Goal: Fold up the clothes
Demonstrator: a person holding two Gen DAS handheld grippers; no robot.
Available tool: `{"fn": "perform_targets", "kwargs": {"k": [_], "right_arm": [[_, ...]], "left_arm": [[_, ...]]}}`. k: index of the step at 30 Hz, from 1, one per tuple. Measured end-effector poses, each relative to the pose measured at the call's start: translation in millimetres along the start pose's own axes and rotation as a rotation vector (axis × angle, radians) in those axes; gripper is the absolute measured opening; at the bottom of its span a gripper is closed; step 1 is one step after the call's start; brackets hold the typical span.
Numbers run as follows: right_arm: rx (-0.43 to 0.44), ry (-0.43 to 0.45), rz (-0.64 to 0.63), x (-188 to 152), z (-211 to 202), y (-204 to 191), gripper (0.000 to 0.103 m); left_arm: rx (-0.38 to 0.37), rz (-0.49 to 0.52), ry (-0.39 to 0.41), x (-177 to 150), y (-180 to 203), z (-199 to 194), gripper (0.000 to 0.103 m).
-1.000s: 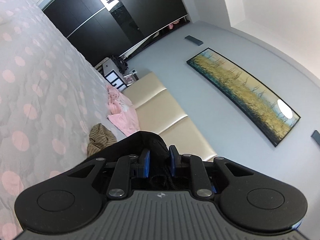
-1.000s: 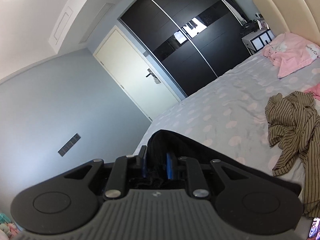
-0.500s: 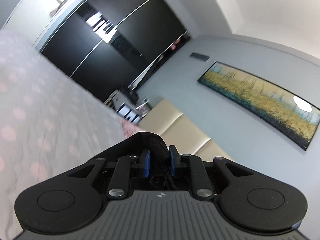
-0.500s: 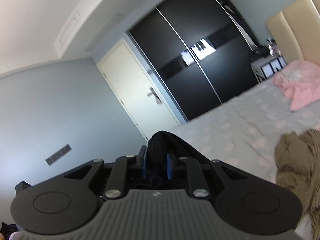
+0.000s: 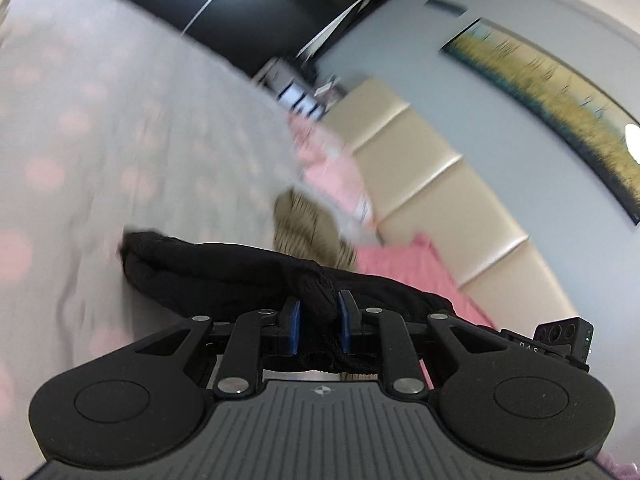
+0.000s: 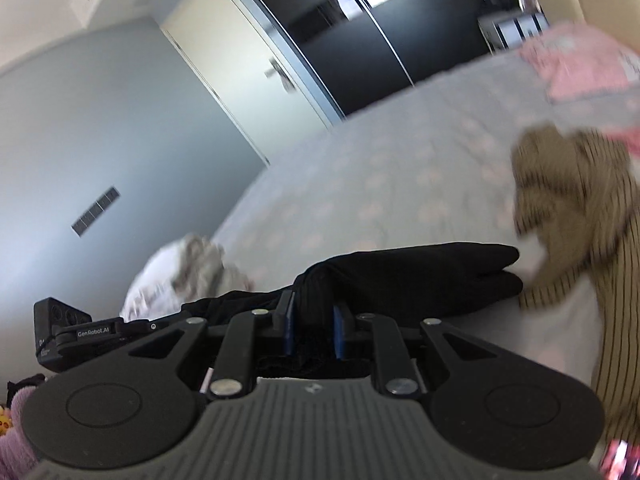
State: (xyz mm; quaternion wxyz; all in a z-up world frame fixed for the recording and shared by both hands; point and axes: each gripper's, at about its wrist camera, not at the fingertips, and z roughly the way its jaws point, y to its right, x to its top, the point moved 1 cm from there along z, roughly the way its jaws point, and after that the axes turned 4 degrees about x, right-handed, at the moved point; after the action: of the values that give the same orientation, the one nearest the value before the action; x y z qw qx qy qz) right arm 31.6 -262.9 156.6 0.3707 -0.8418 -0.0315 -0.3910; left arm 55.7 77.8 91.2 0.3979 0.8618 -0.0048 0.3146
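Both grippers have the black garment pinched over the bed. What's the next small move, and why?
Probably lower both a little further and lay it flat before releasing. The left gripper and right gripper each pinch bunched black garment, whose far end already lies on the bed, close beside the striped shirt.

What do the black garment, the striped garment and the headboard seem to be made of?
Black garment: soft matte fabric, possibly knit; it bunches thickly between the jaws and shows no shine.
Striped garment: thin woven cloth, olive-tan with dark pinstripes; it lies crumpled, though blur hides the weave.
Headboard: padded panels in cream leather or imitation leather, judging by the soft sheen and the seams between the panels.
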Motion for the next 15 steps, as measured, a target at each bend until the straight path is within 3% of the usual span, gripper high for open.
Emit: {"fn": "perform_targets", "kwargs": {"k": [6,15], "right_arm": [[0.012,-0.09,0.145,-78,-22,15,0.021],[0.038,-0.122,0.246,-147,-74,-5,0.021]], "left_arm": [[0.002,-0.066,-0.119,-62,-22,-19,0.017],[0.019,-0.128,-0.209,-132,-17,-58,0.016]]}}
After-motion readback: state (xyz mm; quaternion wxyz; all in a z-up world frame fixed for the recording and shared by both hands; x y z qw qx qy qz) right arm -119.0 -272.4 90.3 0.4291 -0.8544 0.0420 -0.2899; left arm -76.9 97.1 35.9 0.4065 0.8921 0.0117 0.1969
